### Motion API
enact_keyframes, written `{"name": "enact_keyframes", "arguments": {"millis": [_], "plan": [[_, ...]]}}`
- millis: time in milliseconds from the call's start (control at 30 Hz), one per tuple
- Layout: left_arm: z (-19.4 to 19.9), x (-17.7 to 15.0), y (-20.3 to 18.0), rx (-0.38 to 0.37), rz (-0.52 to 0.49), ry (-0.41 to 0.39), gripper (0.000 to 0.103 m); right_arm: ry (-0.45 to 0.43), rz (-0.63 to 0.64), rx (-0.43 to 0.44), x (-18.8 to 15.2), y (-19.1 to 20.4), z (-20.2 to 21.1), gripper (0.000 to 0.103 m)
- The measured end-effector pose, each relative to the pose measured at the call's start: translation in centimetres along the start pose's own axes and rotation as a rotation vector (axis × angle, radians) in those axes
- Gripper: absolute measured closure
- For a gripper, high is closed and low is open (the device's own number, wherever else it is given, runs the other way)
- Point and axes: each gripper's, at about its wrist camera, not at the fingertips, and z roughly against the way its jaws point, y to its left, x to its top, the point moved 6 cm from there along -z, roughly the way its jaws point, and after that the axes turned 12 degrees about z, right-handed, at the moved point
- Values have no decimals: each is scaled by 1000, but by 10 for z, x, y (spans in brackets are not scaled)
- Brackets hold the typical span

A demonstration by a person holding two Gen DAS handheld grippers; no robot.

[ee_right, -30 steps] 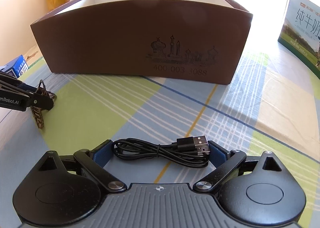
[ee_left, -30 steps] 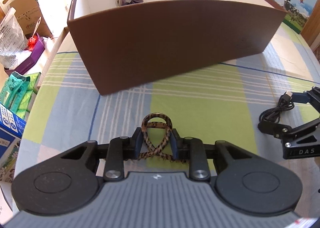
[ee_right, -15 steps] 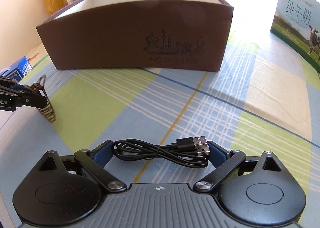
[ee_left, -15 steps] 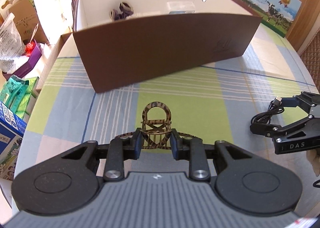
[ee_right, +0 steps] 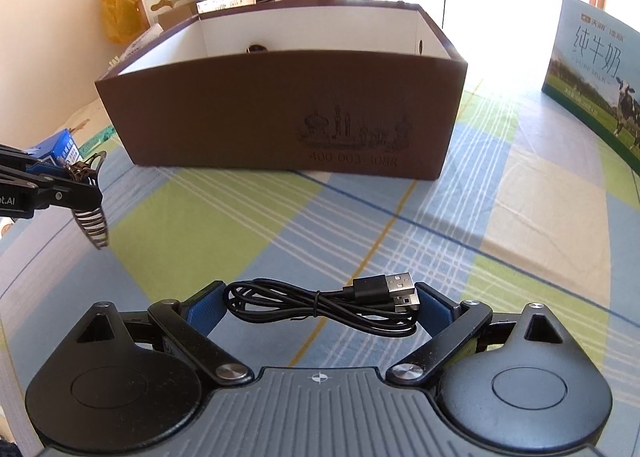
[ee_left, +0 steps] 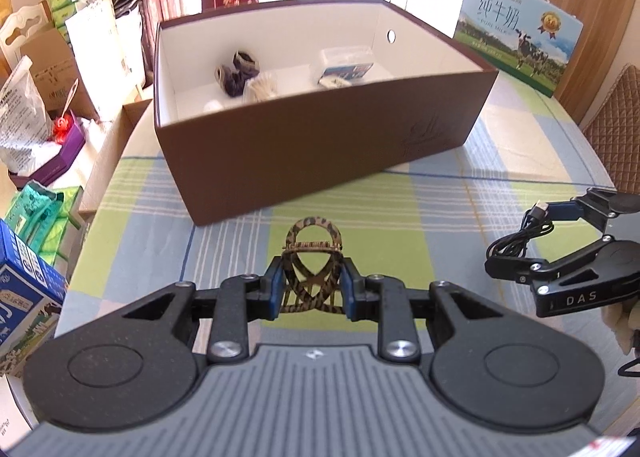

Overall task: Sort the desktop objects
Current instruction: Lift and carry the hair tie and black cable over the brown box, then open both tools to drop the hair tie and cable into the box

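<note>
Now I hold both items before the brown box (ee_left: 320,145).
My left gripper (ee_left: 312,289) clamps the leopard hair clip (ee_left: 313,257), long axis toward twelve o'clock; my right gripper (ee_right: 320,309) pinches the coiled USB cable (ee_right: 320,307) lying nine-to-three.

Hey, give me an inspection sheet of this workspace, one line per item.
Surface: checked tablecloth, bare between the grippers and box.
Job's things: leopard hair claw, USB cable, open brown box already holding small items.
Clutter: nothing seen on the cloth.
Grippers: left gripper shut on the hair claw; right gripper shut on the USB cable.
Cables: only the held, bundled one.
Surroundings: milk carton; bags and boxes beside the table.
</note>
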Motion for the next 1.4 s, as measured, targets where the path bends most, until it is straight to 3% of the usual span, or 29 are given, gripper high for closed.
{"name": "enact_keyframes", "arguments": {"millis": [267, 800, 1100, 1400], "plan": [[18, 28, -8, -30, -20, -71, 79, -42, 13, 21, 27, -7, 9, 9], [30, 112, -8, -43, -61, -197, 79, -187, 23, 69, 126, -39, 26, 9], [1, 161, 9, -23, -52, -185, 79, -200, 54, 101, 192, -56, 3, 9], [-64, 165, 20, 1, -39, -47, 79, -33, 111, 120, 205, -59, -64, 9]]}}
